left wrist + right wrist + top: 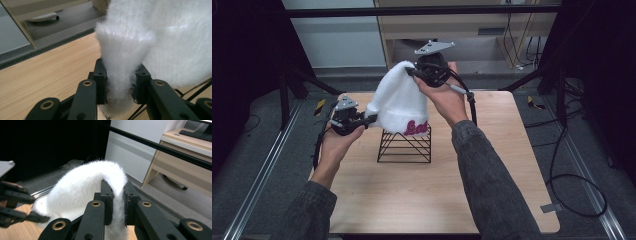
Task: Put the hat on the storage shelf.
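Note:
A fluffy white knit hat point(398, 100) with pink lettering on its cuff hangs over a black wire stand point(405, 145) in the middle of the wooden table point(422, 195). My left gripper point(364, 121) is shut on the hat's lower left edge, and the white hat point(120, 75) is pinched between its jaws. My right gripper point(412, 71) holds the hat's top, raised above the stand, with the white hat point(117, 205) squeezed between its jaws. The left gripper point(37, 217) also appears at the left of the right gripper view.
The table's light wood top has bare room in front of and beside the stand. Cables point(572, 185) lie on the grey floor to the right. A pale cabinet point(462, 30) stands beyond the table's far edge.

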{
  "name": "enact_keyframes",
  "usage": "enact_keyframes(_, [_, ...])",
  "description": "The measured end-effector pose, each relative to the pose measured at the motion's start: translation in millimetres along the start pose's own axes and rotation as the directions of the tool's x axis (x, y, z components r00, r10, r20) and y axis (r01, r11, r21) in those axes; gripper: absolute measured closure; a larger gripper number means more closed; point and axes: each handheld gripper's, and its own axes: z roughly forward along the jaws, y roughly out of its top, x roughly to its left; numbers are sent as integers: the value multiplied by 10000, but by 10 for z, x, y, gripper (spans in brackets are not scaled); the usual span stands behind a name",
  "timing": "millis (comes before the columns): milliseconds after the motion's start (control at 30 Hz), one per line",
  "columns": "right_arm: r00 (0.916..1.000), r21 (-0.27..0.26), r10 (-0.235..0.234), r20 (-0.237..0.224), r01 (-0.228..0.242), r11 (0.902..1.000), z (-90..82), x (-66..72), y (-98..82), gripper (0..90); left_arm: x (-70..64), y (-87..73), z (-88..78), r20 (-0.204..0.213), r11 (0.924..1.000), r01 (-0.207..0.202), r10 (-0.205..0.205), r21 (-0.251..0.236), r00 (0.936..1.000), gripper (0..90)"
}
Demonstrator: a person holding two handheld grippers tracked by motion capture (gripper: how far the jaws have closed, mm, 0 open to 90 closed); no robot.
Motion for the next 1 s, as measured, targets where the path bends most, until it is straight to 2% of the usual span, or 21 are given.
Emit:
enact_keyframes(167, [9994,13,-80,-332,81,10000,11,49,-72,823,29,-81,43,-35,9999,93,-92,125,10000,695])
enact_keyframes(367, [9983,105,-122,-563,128,9999,-40,105,-104,822,15,-130,17,34,10000,-58,57,62,10000,694])
enact_keyframes(733, [9965,324,-339,-760,365,9988,-137,236,-108,820,13,-256,-46,379,10000,-1,4,-69,9993,684])
enact_keyframes(1000, [9937,555,-467,-1021,526,9971,-201,347,-201,819,-12,-400,-52,614,10000,-33,35,-40,9981,675])
